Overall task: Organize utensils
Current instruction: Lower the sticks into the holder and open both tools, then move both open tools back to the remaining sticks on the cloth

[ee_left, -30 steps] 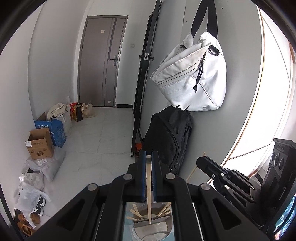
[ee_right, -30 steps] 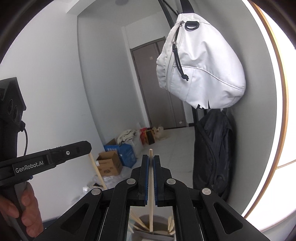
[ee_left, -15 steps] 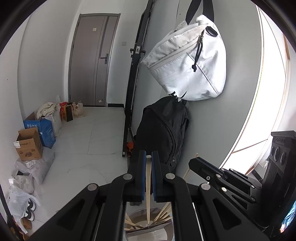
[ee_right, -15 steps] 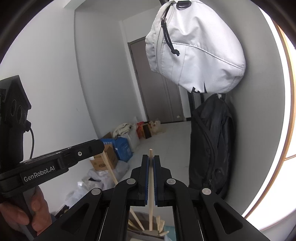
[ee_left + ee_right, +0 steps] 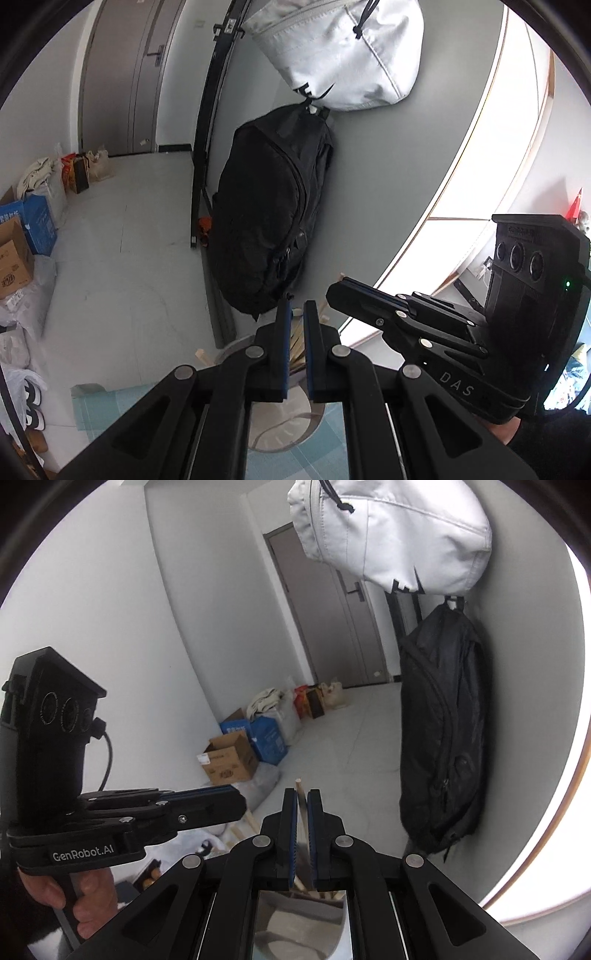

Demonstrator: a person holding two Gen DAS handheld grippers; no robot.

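My left gripper (image 5: 297, 314) stands slightly open above a round metal utensil holder (image 5: 284, 424); nothing sits between its pads, and several wooden chopsticks (image 5: 297, 341) stand in the holder just behind it. My right gripper (image 5: 303, 801) is shut on a wooden chopstick (image 5: 300, 814) that stands upright between the pads, its tip above the fingertips. Below it are the holder (image 5: 299, 923) and more chopstick ends. The right gripper also shows in the left wrist view (image 5: 351, 291), beside the left one. The left gripper shows in the right wrist view (image 5: 229, 805).
A black backpack (image 5: 269, 214) and a white bag (image 5: 343, 48) hang on the grey wall just beyond the holder. A light blue mat (image 5: 110, 406) lies under the holder. Cardboard boxes (image 5: 229, 760) and bags sit on the floor by the door.
My left gripper has let go of its chopstick, which now stands in the holder, and its jaws have parted a little. Both grippers have tilted downward. The right still holds its chopstick.
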